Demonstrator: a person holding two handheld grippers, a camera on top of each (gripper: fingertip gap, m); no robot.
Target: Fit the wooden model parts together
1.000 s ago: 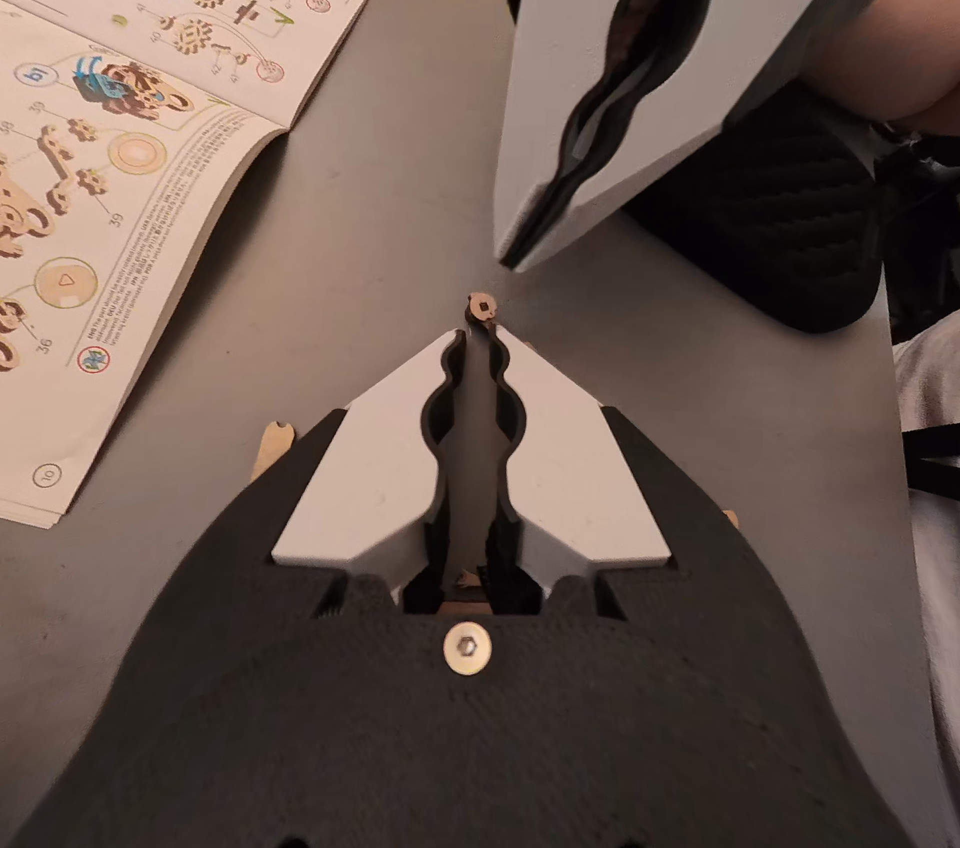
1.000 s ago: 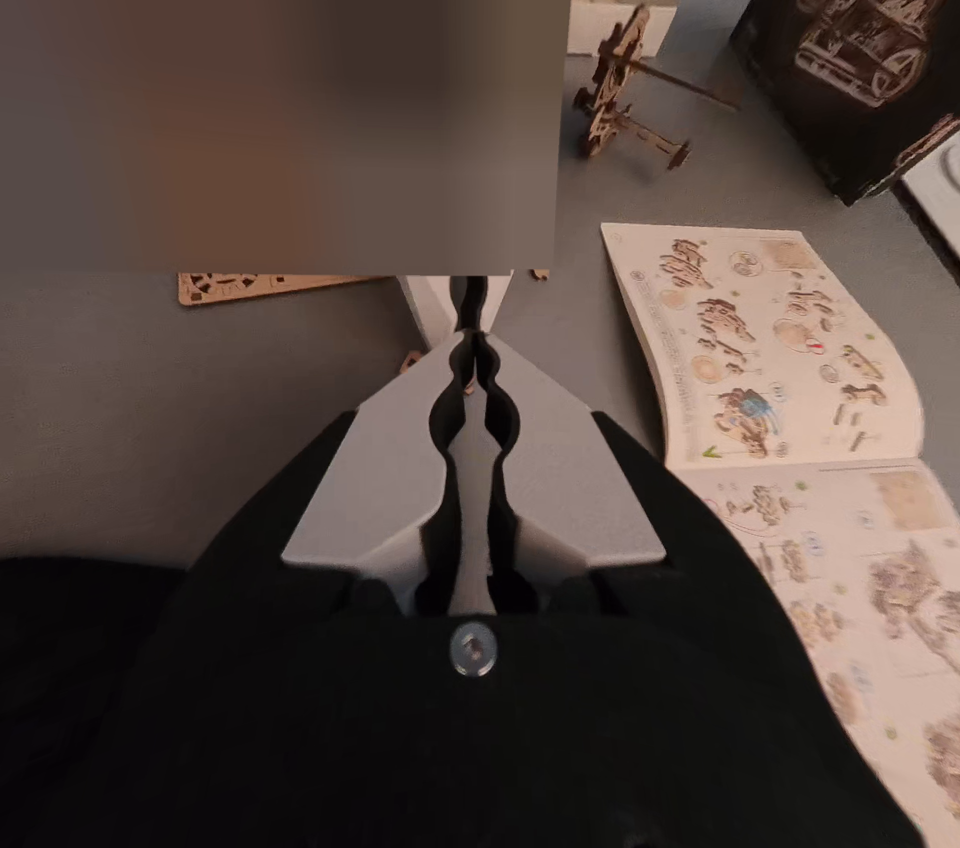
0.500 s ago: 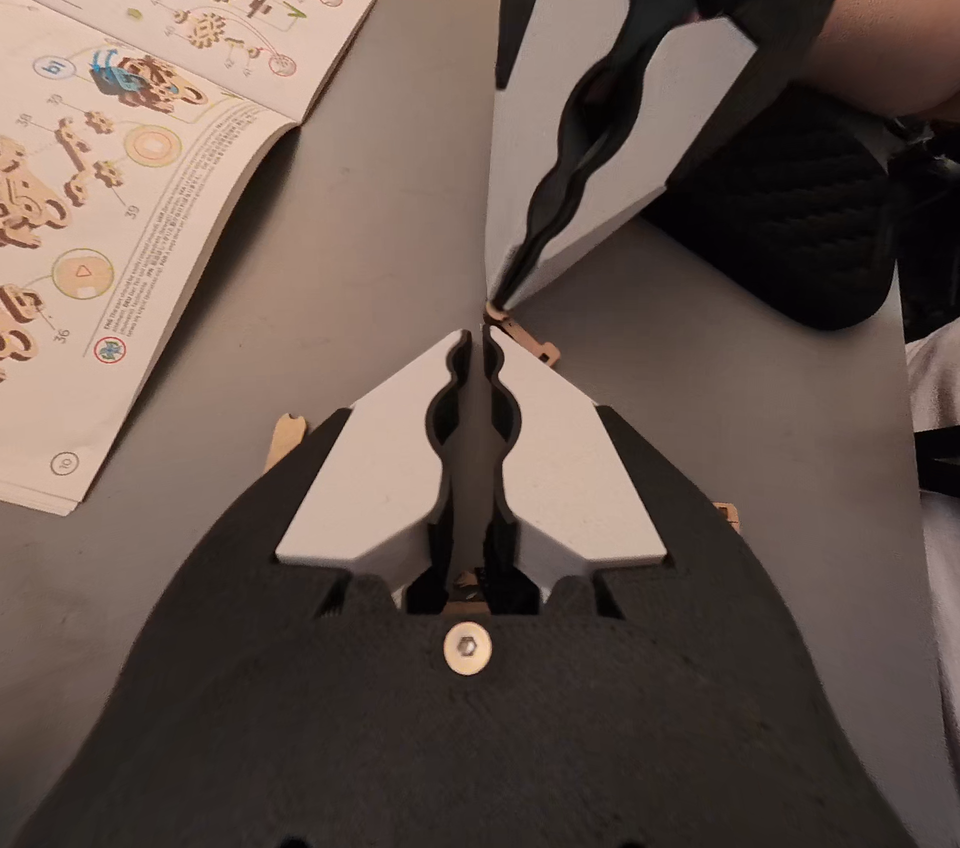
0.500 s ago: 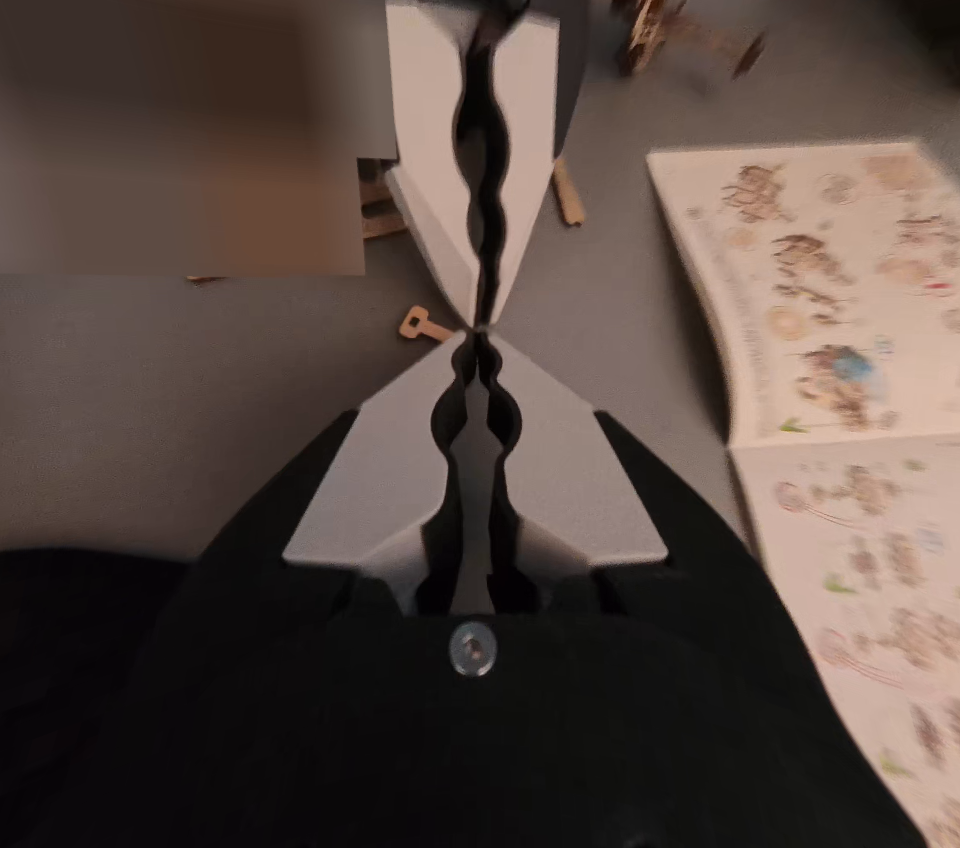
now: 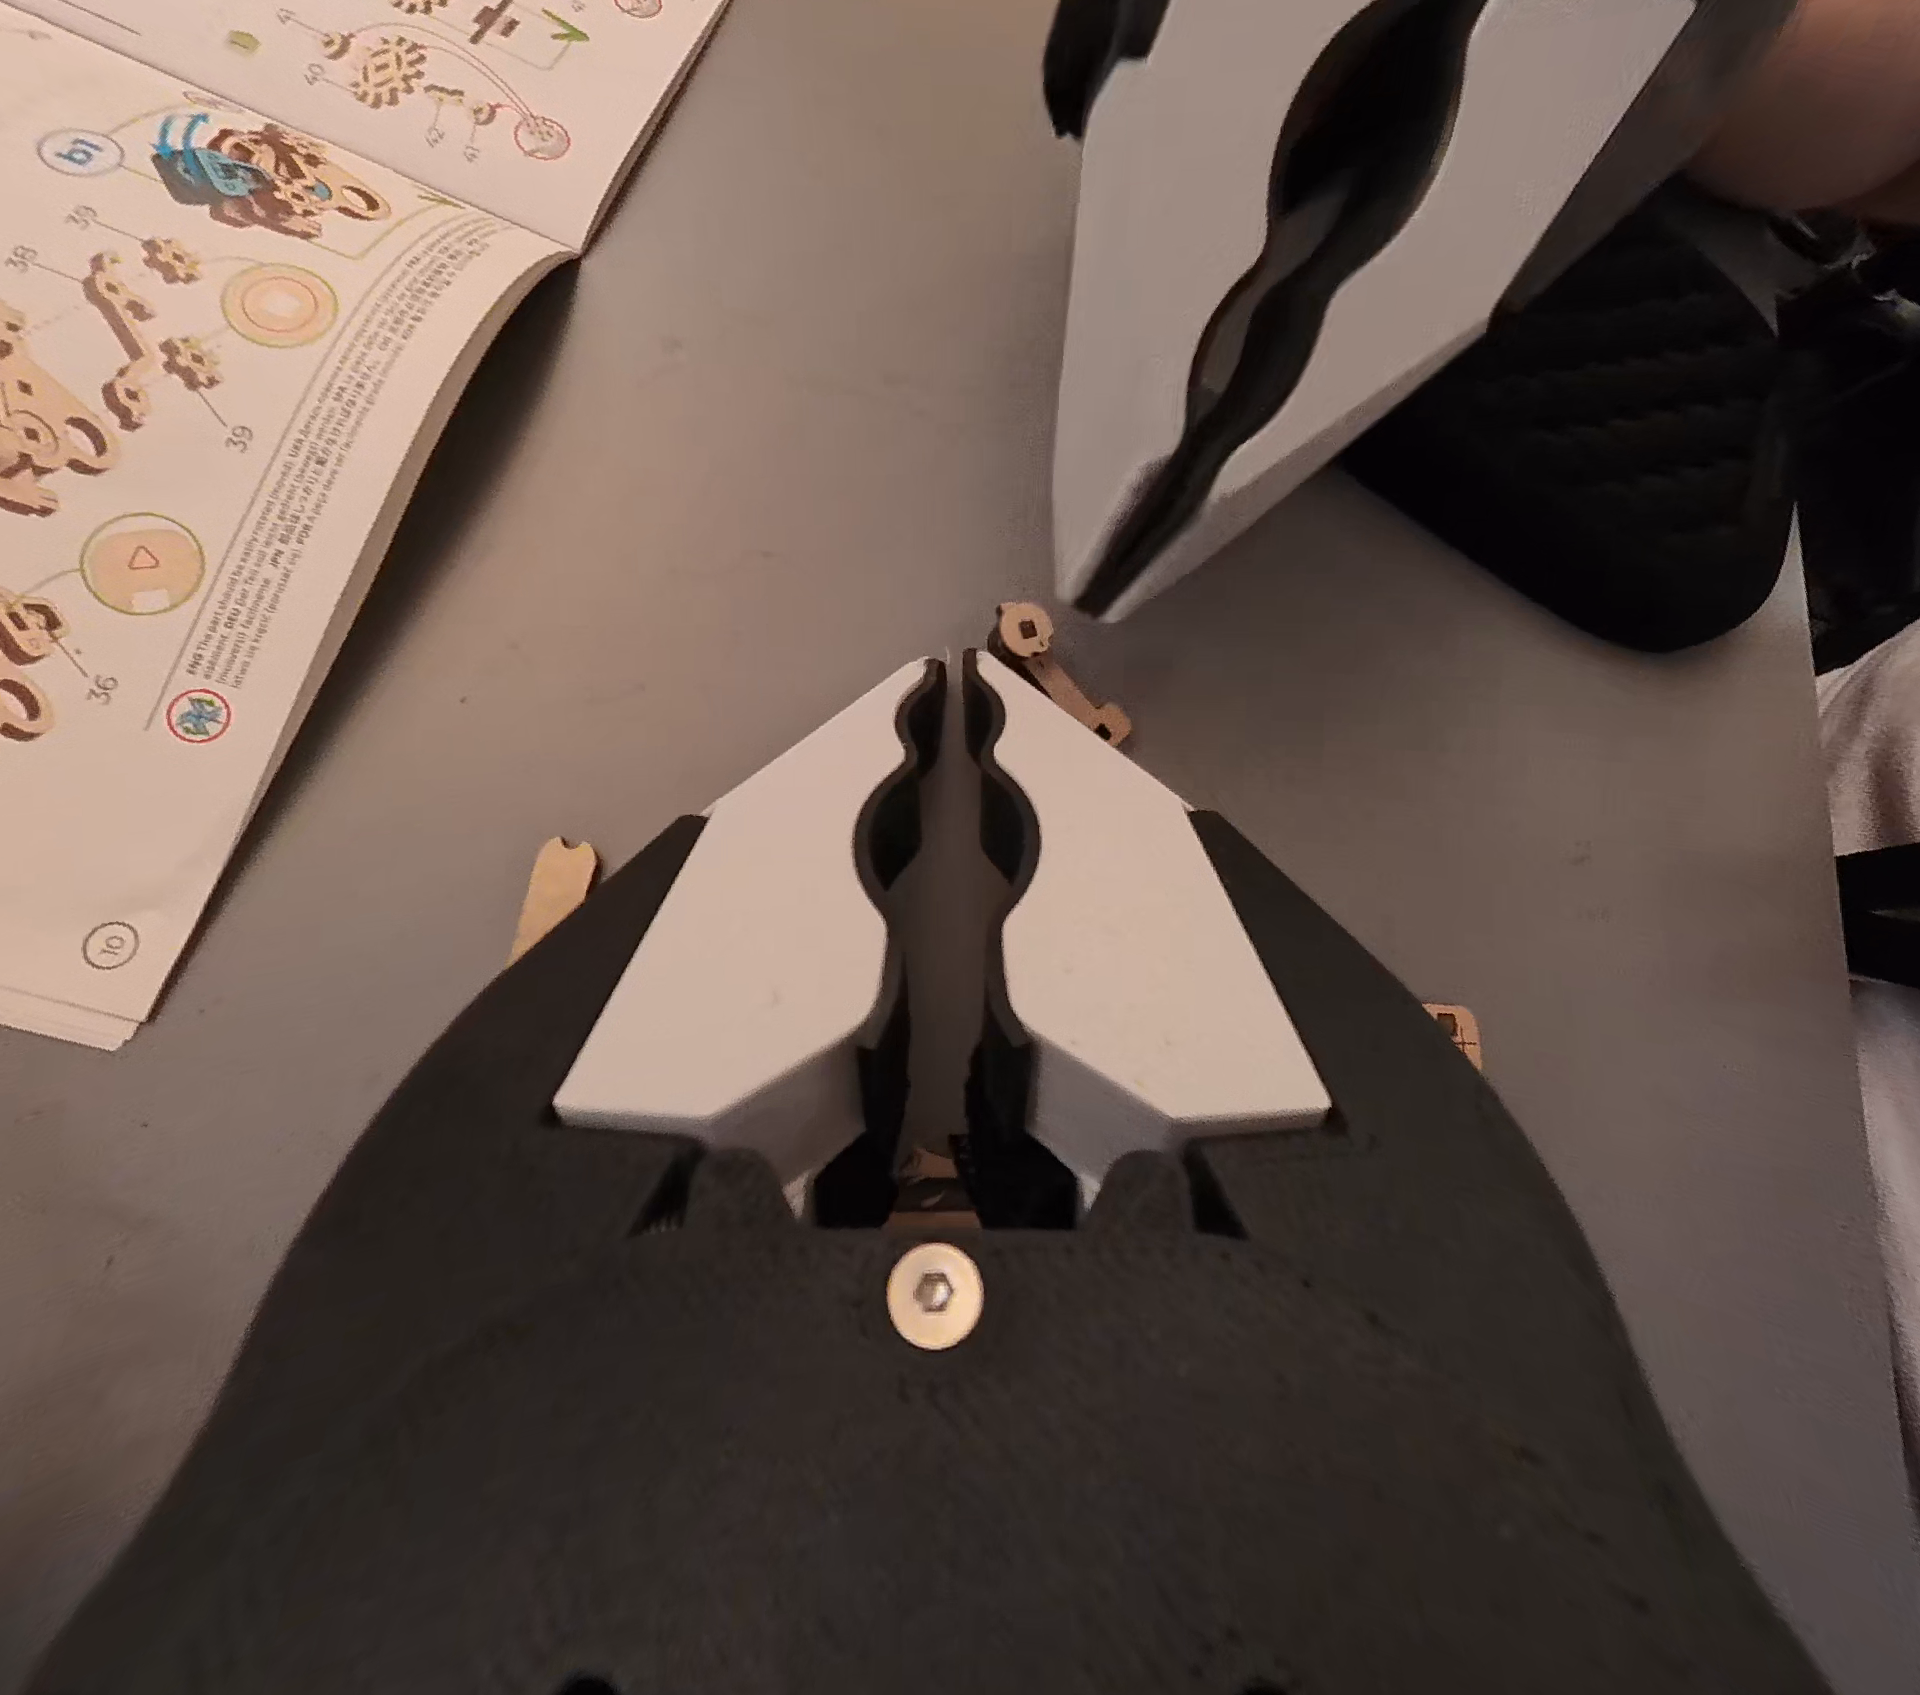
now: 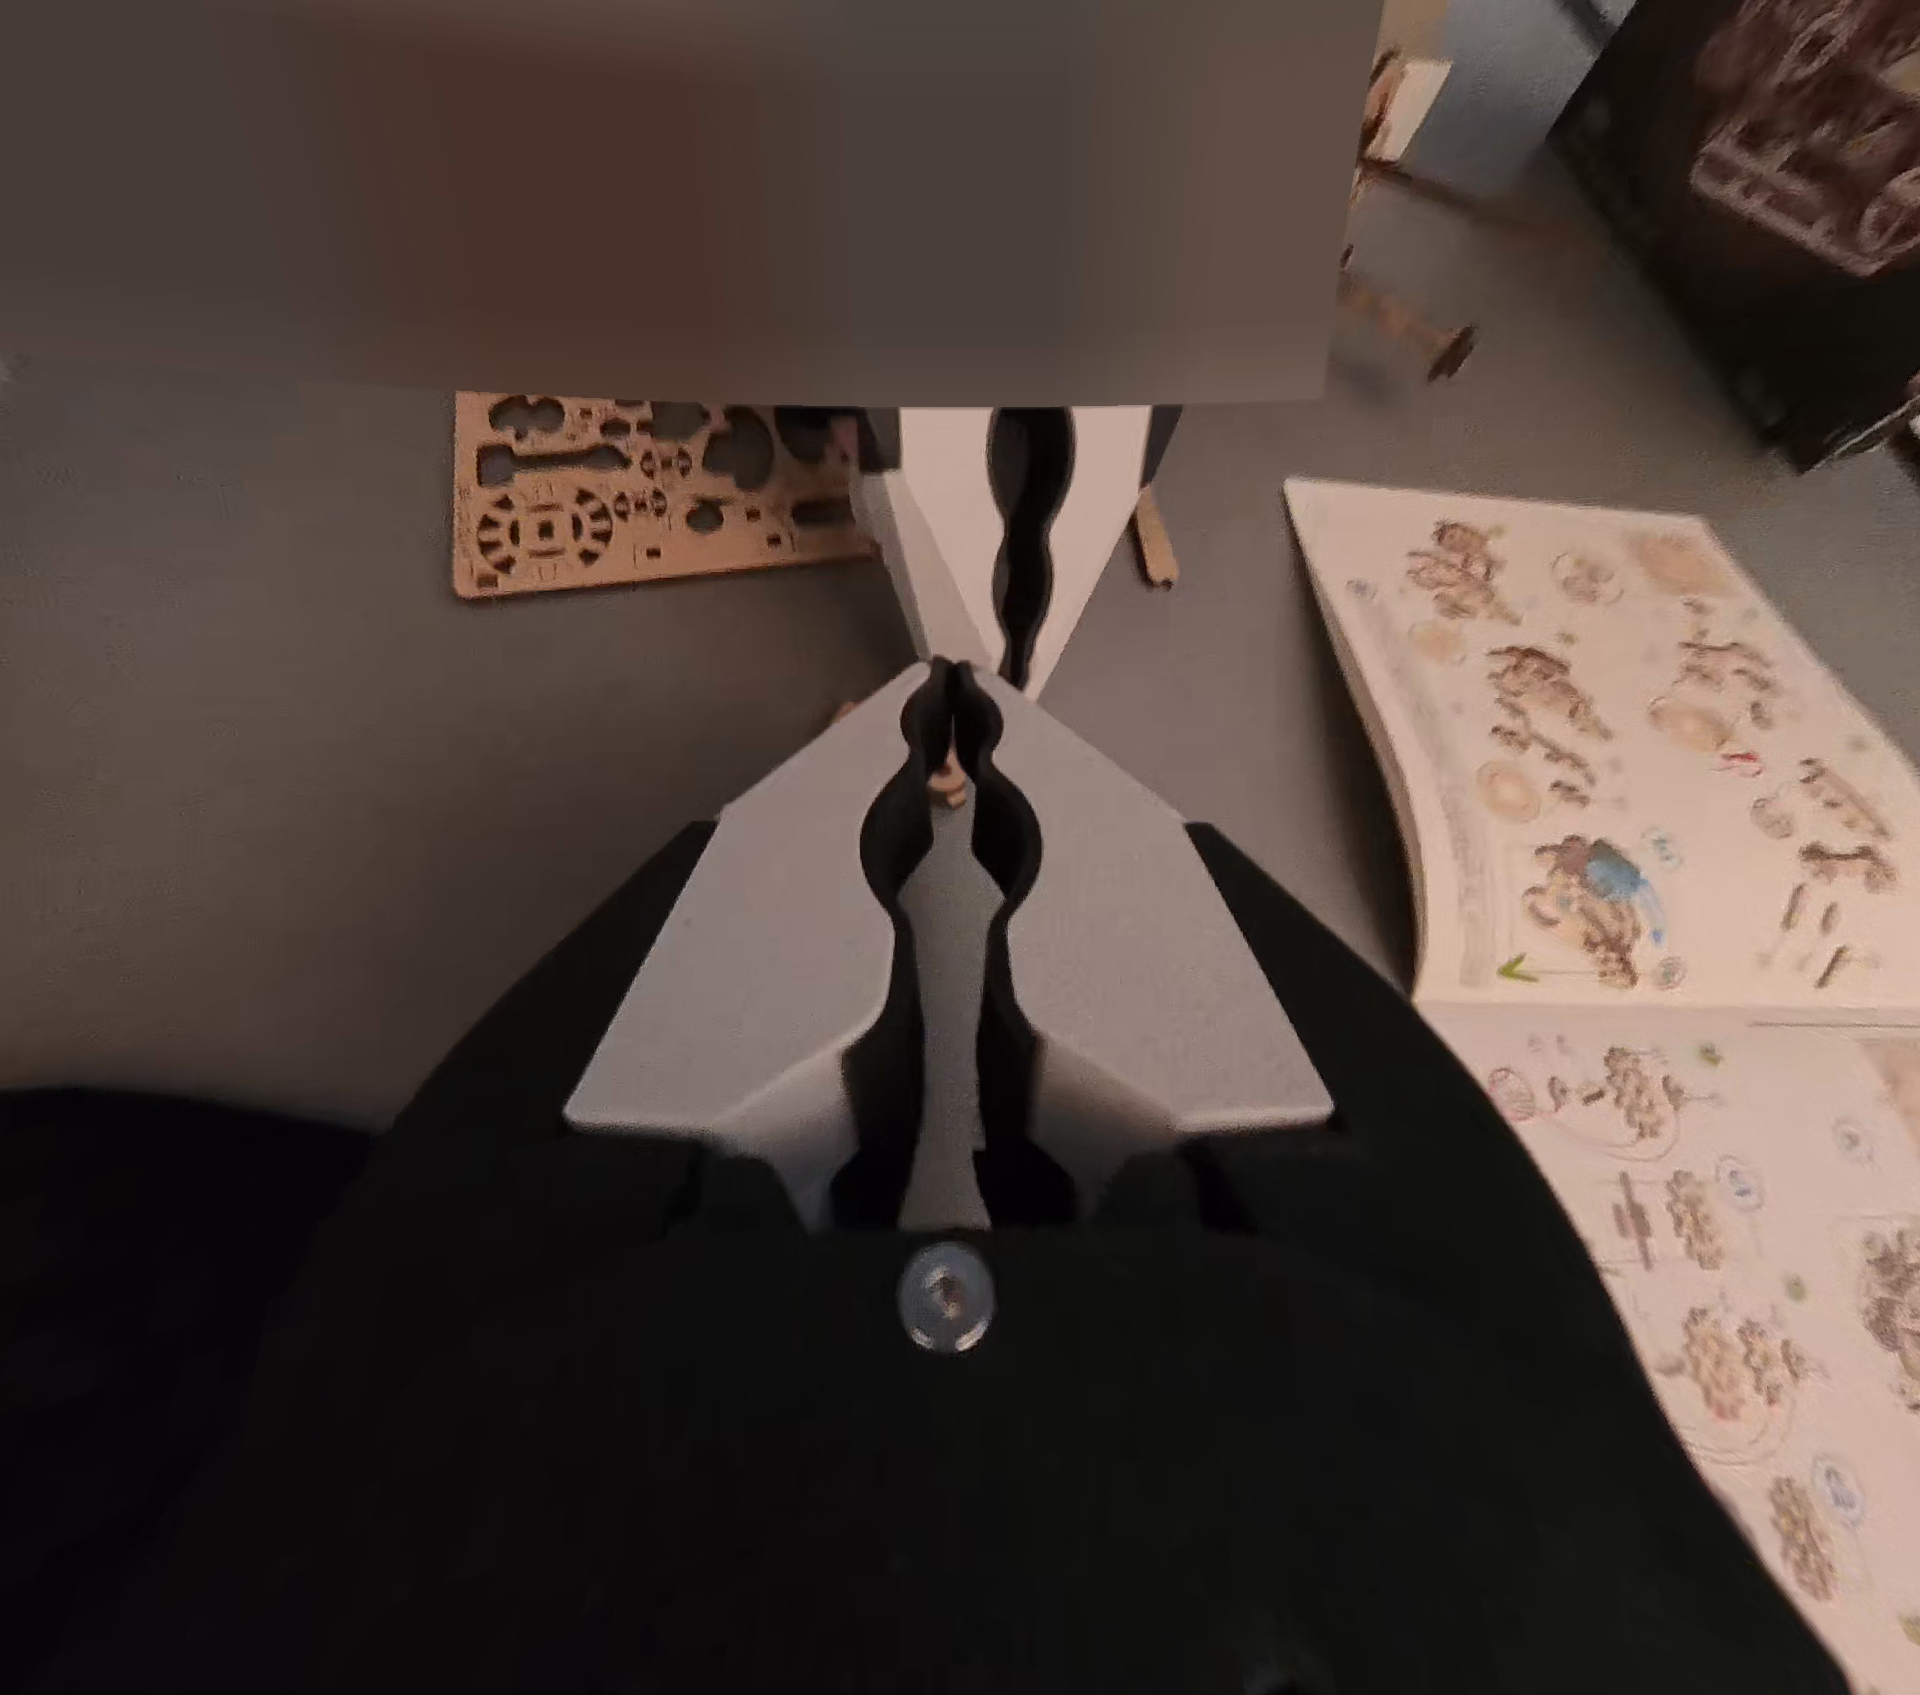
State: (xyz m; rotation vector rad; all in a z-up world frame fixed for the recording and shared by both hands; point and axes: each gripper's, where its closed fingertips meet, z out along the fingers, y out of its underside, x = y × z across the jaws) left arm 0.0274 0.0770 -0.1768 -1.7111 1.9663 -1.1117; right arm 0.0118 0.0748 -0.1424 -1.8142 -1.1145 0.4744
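Observation:
A small key-shaped wooden part [image 5: 1049, 669] lies flat on the grey table [image 5: 779, 450], just right of my left gripper's tips. My left gripper [image 5: 954, 660] is shut with only a hairline gap and holds nothing. My right gripper [image 5: 1086, 601] comes down from the upper right, shut, with its tips just beside the part's round end. In the right wrist view my right gripper [image 6: 951, 674] is shut, a bit of the wooden part [image 6: 948, 778] shows through the gap under its fingers, and the left gripper [image 6: 1013, 669] points at it tip to tip.
An open instruction booklet [image 5: 312, 191] lies to the left, and also shows in the right wrist view [image 6: 1662, 814]. A punched wooden sheet [image 6: 644, 502], a flat wooden stick [image 5: 556, 892], a black model box [image 6: 1766, 87] and a black pad [image 5: 1610, 450] surround the spot. Less than 4 cm separates the two grippers' tips.
A second ago my left gripper held the small wooden part in its tips; now the part lies on the table beside them. My right gripper came down to it, then drew back slightly.

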